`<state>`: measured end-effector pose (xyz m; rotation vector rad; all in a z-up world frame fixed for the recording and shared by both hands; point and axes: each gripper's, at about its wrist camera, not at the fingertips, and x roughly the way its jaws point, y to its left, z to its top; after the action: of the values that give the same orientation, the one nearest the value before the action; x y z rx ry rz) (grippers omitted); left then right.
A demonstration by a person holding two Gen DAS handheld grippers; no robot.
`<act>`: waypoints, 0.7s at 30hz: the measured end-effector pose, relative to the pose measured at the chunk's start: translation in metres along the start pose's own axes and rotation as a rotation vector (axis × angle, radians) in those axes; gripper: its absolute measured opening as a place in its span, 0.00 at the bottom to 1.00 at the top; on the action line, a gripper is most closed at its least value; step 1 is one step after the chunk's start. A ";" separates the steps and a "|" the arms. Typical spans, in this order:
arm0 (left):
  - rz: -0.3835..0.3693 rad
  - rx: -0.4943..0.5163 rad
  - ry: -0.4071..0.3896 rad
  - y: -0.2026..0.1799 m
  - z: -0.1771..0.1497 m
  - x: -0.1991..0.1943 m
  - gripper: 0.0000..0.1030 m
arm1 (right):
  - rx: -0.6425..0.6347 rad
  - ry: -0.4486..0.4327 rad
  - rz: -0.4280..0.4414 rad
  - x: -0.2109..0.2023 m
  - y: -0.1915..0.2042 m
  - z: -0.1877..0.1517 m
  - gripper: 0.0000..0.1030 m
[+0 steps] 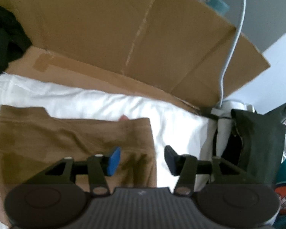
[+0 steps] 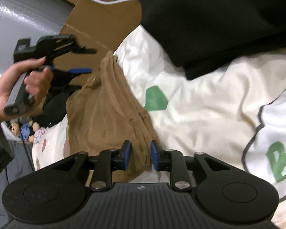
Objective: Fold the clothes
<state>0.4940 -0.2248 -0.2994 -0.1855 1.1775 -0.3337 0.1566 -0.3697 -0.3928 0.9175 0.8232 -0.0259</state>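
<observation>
Brown trousers (image 2: 112, 118) are lying folded on the white sheet (image 2: 200, 114) — only the right wrist view is showing the hand (image 2: 19, 87) tilting the left gripper (image 1: 142, 159) downward. Its jaws are standing wide and empty, while the right gripper (image 2: 140, 155) is hanging narrowly parted around a trouser fold.

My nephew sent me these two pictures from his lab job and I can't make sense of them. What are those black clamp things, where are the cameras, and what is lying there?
No robot here: a person holds a hand-held clamp tool in each hand, and each tool carries a camera looking along its two fingers.

The left tool's camera shows the left gripper open above a folded brown garment, gripping nothing.

The right tool's camera shows the right gripper with that garment's folded edge between its fingers; the pads look slightly apart from it. It also shows the person's hand holding the left tool.

The garment lies on a white cloth with green print. A black garment and cardboard lie behind.
</observation>
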 end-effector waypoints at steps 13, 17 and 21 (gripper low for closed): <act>0.039 -0.069 -0.042 0.096 -0.011 -0.055 0.61 | -0.030 0.001 0.061 -0.003 0.017 0.003 0.42; 0.042 -0.119 -0.082 0.131 -0.009 -0.063 0.63 | -0.070 -0.005 0.038 0.001 0.027 0.008 0.42; 0.024 -0.157 -0.105 0.161 -0.009 -0.055 0.66 | -0.112 -0.019 0.027 0.005 0.039 0.020 0.42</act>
<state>0.4922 -0.0545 -0.3049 -0.3217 1.1012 -0.2083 0.1866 -0.3574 -0.3625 0.8219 0.7866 0.0344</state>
